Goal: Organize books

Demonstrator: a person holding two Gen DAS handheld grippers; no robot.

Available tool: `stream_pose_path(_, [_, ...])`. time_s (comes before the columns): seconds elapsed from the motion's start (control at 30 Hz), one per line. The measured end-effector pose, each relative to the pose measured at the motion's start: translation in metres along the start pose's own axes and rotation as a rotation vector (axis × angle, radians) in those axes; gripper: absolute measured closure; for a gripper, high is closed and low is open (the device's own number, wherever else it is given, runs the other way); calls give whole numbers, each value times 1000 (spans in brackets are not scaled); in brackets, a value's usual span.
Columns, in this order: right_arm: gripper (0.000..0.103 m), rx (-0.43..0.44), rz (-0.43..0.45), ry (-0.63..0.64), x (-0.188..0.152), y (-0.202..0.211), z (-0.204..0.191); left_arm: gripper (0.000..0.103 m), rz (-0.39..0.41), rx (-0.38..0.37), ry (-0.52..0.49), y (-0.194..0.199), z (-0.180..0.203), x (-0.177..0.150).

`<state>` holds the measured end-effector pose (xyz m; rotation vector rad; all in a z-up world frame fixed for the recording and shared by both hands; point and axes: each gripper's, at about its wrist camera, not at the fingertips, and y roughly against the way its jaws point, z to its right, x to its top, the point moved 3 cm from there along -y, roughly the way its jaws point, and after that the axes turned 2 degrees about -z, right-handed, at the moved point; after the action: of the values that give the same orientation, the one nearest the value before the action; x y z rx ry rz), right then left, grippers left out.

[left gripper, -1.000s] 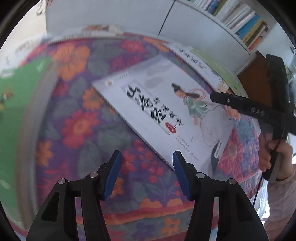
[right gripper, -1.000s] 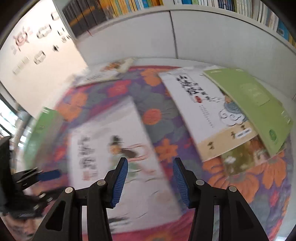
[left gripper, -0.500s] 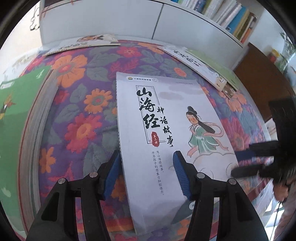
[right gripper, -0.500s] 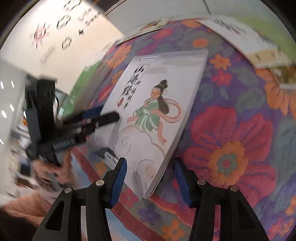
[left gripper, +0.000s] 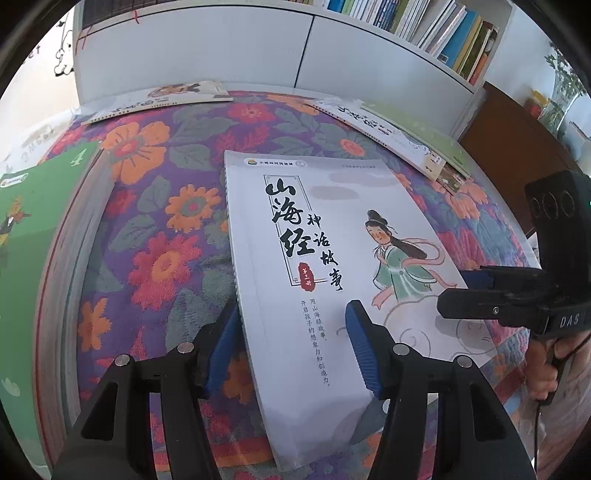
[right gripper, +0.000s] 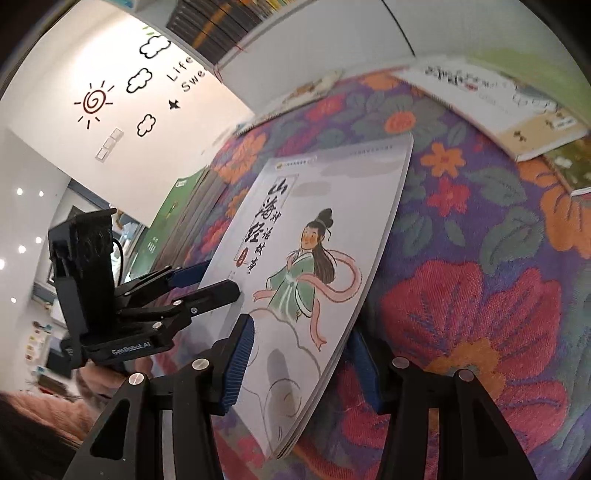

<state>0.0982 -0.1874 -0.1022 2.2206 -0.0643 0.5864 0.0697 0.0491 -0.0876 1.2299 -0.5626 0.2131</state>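
Step in hand: taking up the white storybook from the flower-patterned table, both grippers working its near end.

Position of the book: cover up, near the table's front edge, roughly midway between the left and right edges. Its near end juts past the front edge and looks lifted off the cloth.

My left gripper straddles the near spine-side corner: one blue pad at the spine edge, the other over the cover. The jaws stand partly apart. I cannot tell whether the pads press or only bracket the corner.

My right gripper straddles the opposite near corner, one pad over the cover, the other behind the fore-edge. Also partly apart; grip likewise unclear.

Other books: a green book at the left edge, a thin book at the far edge, and two overlapping books toward the far right corner. The shelf behind is full of upright books.

Judgement: grasp stage, not yet transport. Next move calls for a firm pinch on both corners, then an even lift so that the thin book does not sag or slip, and a carry toward a stack or the shelf. Destination not evident.
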Motion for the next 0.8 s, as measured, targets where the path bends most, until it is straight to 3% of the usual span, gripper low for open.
stream_pose_path(0.13, [53, 18, 80, -13, -2, -3, 3, 48, 7, 5, -1, 0, 1, -1])
stream_pose_path(0.5, [53, 59, 81, 1, 0, -2, 8, 47, 16, 10, -1, 0, 1, -1])
stream_pose_path(0.8, [53, 39, 77, 22, 0, -2, 5, 47, 16, 13, -2, 0, 1, -2])
